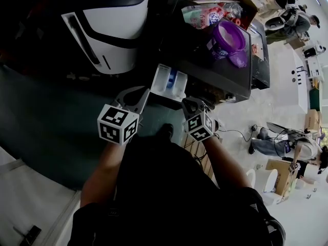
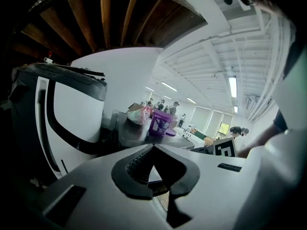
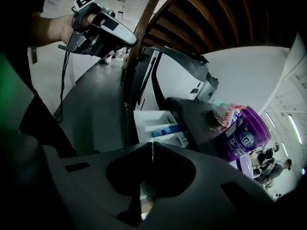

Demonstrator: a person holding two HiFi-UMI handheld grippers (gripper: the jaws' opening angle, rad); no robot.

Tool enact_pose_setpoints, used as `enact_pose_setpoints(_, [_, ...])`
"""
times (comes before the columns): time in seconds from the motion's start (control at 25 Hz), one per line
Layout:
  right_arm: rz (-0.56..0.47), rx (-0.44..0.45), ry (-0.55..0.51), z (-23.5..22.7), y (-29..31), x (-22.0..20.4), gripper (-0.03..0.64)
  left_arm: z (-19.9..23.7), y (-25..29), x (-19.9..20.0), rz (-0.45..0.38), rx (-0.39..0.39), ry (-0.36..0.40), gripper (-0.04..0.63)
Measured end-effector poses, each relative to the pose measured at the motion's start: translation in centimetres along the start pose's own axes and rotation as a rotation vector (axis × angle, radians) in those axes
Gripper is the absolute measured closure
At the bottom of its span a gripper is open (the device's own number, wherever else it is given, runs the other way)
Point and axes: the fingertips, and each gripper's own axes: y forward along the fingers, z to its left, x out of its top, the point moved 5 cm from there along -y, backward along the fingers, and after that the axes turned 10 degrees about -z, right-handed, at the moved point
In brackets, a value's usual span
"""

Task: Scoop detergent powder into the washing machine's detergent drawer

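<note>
- The room was a large, bright hall with a pale floor (image 1: 287, 101). Other people (image 1: 294, 17) were busy far off on the right.
- The left tongs (image 2: 153, 146) were pressed together at the tips with nothing between them. They hung low in front of the person, just short of the washing machine (image 1: 220, 70).
- The right tongs (image 3: 152, 145) were likewise pressed together and empty, held close beside the left pair and pointing at the same machine.
- Just beyond both pairs the drawer (image 1: 166, 81) stood pulled out of the machine's front. It was white, with a blue part inside one compartment. I could not tell whether any powder lay in it.
- Farther back, on the machine's dark top, the purple tub (image 1: 228, 37) of detergent stood with what looked like its lid (image 1: 239, 60) lying just beside it. A crumpled bag (image 1: 205, 13) lay behind the tub.
- To the left stood a white appliance (image 1: 110, 24) with a black stripe, apart from the task.
- No scoop could be made out in any view.
- Judging by this, the scooping had not begun: the drawer was ready and both tongs were idle. The next move probably called for one pair to spread, reach over the drawer to the tub and take up a scoop.
</note>
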Motion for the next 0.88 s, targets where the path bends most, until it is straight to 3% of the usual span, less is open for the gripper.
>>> enact_pose_setpoints(0.32, [-0.061,0.023,0.004,-1.8,1.1,-0.6,0.597,-1.4,2.7,0.0,0.025,0.022,0.009,0.592])
enact_pose_setpoints(0.64, [-0.083,0.108,-0.001,-2.8,2.3,-2.3,0.597,-2.6,5.3,-0.2,0.054,0.064,0.013,0.592])
enact_pose_setpoints(0.88, [-0.158,0.163,0.040,-3.6,2.0,-2.4,0.596,-3.5,7.2,0.2,0.064,0.083,0.027,0.592])
